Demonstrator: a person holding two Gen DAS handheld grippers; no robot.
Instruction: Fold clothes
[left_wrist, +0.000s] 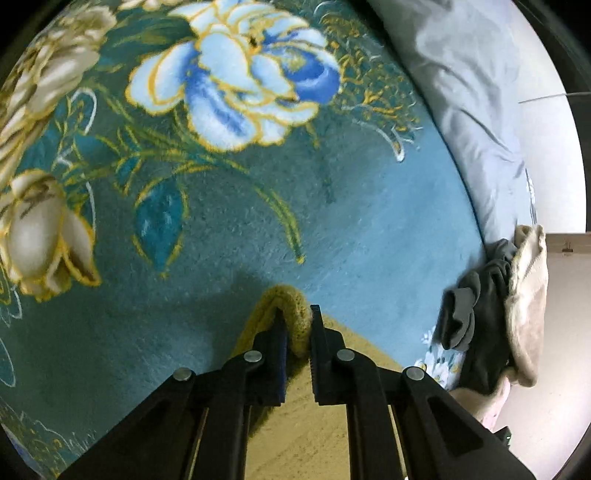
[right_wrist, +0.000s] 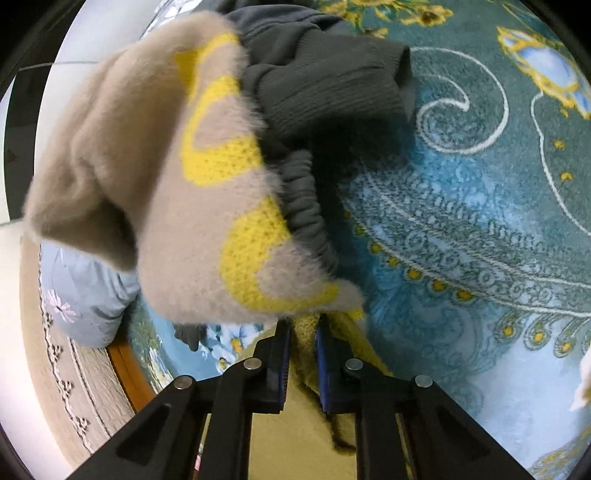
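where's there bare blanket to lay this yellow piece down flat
Open floral blanket lies ahead of the left gripper, bordered by the blue pillow. Crowded ahead of the right gripper: beige sweater and grey garment.

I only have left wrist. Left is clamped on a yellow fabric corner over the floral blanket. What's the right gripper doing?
Observer: The right gripper is shut on the same kind of yellow garment, pinching a bunched fold between its fingers.
Operator: The pile at my right edge, what is it?
Observer: From the right wrist, it is a fuzzy beige sweater with yellow knit patches, lying partly over a dark grey garment.
Operator: How close is the right gripper to it?
Observer: Very close; the sweater's lower edge overhangs the fingertips and hides their ends.
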